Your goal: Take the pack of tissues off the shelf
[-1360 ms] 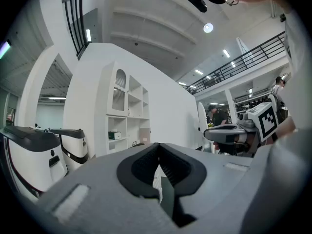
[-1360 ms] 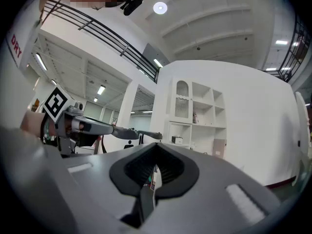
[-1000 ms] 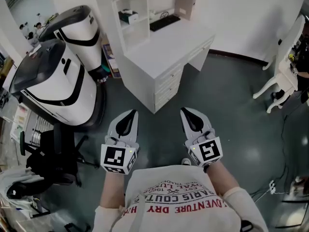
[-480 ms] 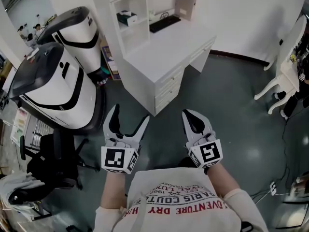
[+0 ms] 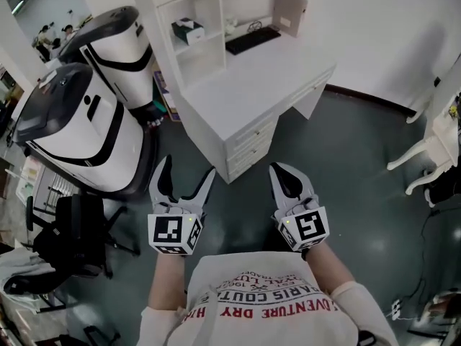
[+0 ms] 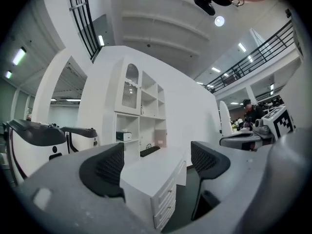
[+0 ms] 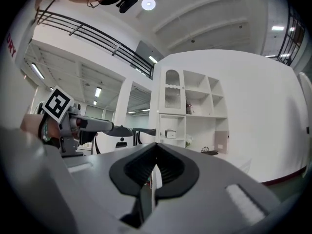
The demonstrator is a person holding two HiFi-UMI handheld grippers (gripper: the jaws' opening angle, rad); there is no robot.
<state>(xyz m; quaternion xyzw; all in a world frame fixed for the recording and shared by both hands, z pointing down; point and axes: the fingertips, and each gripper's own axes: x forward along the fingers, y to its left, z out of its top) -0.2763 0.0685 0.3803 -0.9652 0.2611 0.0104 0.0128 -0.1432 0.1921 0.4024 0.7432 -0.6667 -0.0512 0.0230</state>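
The pack of tissues [image 5: 188,29] is a small dark-and-white box lying in an open cubby of the white shelf unit [image 5: 189,49] on the back of the desk [image 5: 252,78]. It also shows as a small box [image 6: 124,136] in the left gripper view and as a tiny box [image 7: 170,133] in the right gripper view. Both grippers hang in front of the person's chest, well short of the desk. My left gripper [image 5: 181,180] is open with nothing between its jaws. My right gripper [image 5: 282,176] is shut and empty.
Two large white-and-black machines [image 5: 79,121] stand left of the desk. A black office chair [image 5: 72,233] is at the lower left. A black keyboard [image 5: 251,40] lies on the desk. White chair legs [image 5: 425,157] stand at the right on the dark floor.
My left gripper has gone from shut to open. Both grippers and the view have come slightly closer to the desk. The right gripper stays shut.
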